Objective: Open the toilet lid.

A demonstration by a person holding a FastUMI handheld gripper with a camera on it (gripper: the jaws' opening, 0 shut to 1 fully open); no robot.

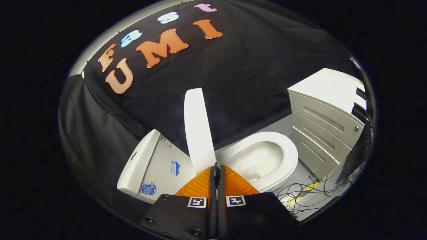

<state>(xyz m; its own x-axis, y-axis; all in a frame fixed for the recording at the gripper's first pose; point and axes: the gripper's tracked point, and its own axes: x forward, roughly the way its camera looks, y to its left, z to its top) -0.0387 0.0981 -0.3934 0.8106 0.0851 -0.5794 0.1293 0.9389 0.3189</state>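
Orange fingers of the gripper (216, 168) are sitting at the bottom middle of the frame, pressed together with nothing seen between them. Their tips are touching or almost touching the low edge of the white toilet lid (199, 128), probably to push it. Lid is standing up just beyond them, leaning toward the tank (151, 165) at lower left, so the bowl (263, 160) to the right is showing. A white cabinet (328, 113) is standing at far right, with wires (310, 191) lying below it.

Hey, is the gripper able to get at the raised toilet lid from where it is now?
Probably yes: the gripper has its fingers closed together, tips right at the lid, which stands raised beside the open seat. Nothing sits between them.
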